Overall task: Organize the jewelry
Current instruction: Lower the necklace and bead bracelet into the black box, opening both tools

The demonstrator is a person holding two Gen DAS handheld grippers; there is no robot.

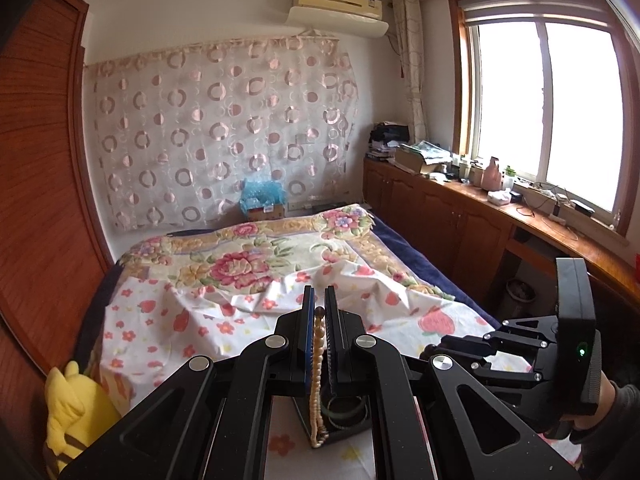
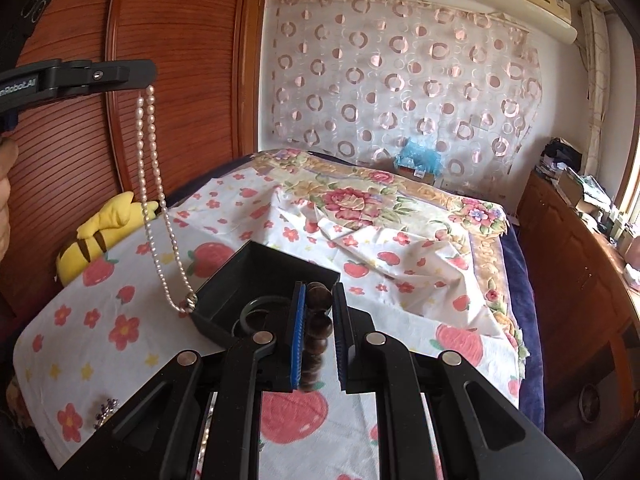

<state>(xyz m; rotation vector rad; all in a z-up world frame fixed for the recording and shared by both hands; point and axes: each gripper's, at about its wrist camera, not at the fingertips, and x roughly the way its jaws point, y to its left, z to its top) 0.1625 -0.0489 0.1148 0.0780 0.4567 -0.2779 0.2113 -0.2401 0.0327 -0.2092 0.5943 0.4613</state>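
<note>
Left gripper (image 1: 319, 300) is clamped on a pearl necklace (image 2: 160, 200) dangling over the black tray (image 2: 224, 284); right gripper (image 2: 319, 292) pinches a dark bead bracelet (image 2: 318, 320).

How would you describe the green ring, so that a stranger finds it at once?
On the strawberry-print sheet of the bed stands an open black square box. The dark green smooth bangle lies inside it, a plain unbeaded hoop, unlike the white pearl necklace hanging beside the box.

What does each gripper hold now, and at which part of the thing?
The left gripper pinches the pearl necklace at the top of its hanging loop. The right gripper clamps the dark bead bracelet across its upper beads.
</note>
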